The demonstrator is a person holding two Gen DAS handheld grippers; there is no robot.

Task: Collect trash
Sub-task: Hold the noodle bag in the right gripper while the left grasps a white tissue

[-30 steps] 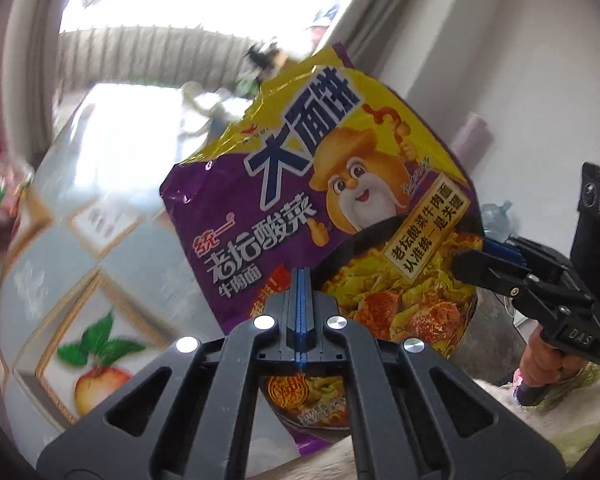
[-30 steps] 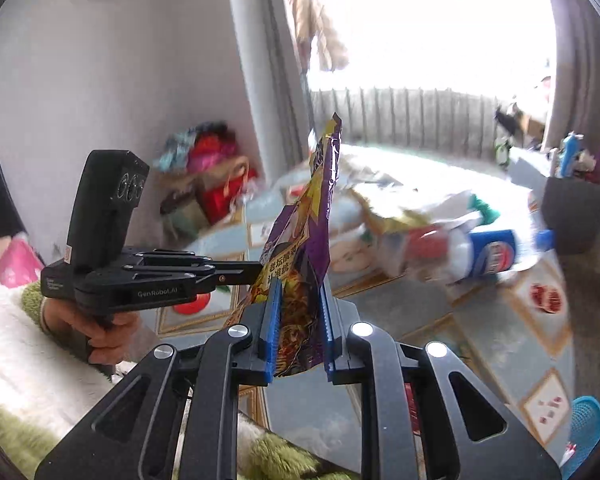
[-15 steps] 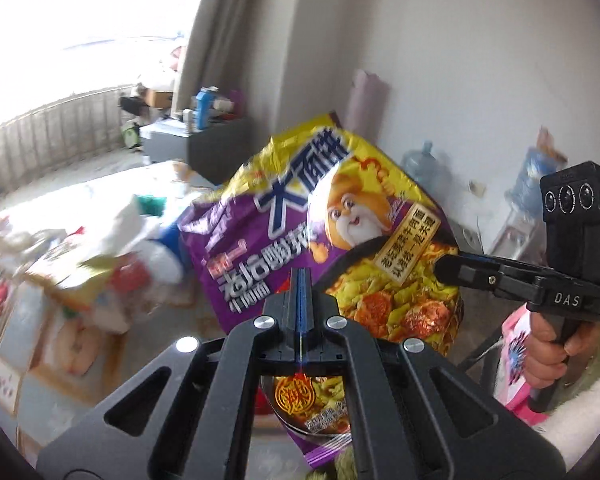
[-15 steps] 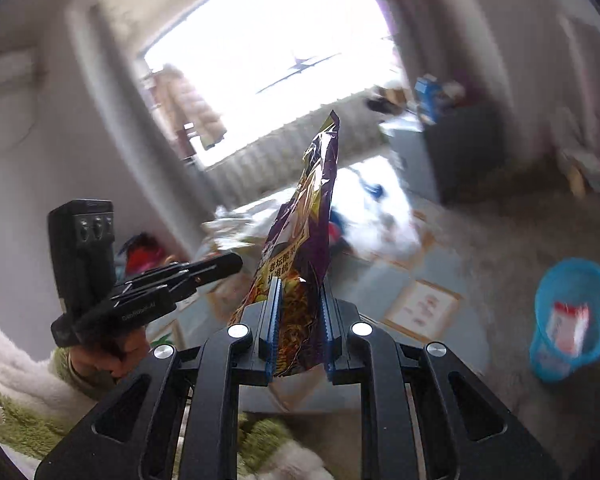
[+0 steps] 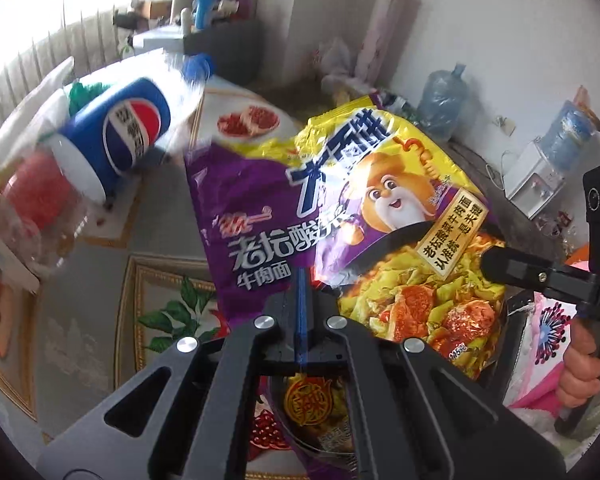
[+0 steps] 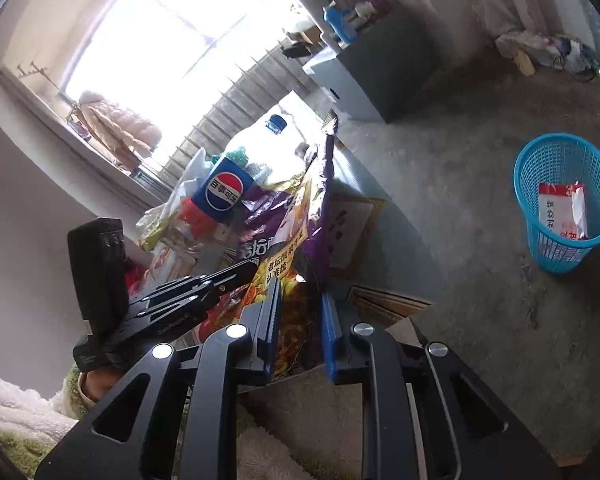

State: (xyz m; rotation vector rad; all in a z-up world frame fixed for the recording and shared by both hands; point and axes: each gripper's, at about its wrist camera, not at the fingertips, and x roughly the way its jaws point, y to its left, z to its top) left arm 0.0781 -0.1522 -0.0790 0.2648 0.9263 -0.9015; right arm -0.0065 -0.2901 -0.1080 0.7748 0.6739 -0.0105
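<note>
Left wrist view: I carry noodle packet [image 5: 340,216], left gripper [image 5: 300,320] clamped on it, right gripper [image 6: 300,332] just loosening around edge. Next: swing to blue basket [image 6: 556,200].

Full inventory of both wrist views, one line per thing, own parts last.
noodle packet: 1, purple and yellow, between both claws
cola bottle: 1, clear with blue label, lying on the trash pile on the table
table: 1, fruit-print cover, under the pile
bin: 1, blue mesh, on the floor at right
wrapper: 1, red and white, inside the bin
water jugs: 2, pale blue, by the far wall
cabinet: 1, grey, under the window
left claw: black, shut on the packet
right claw: black with blue pads, jaws just opening, packet between them
</note>
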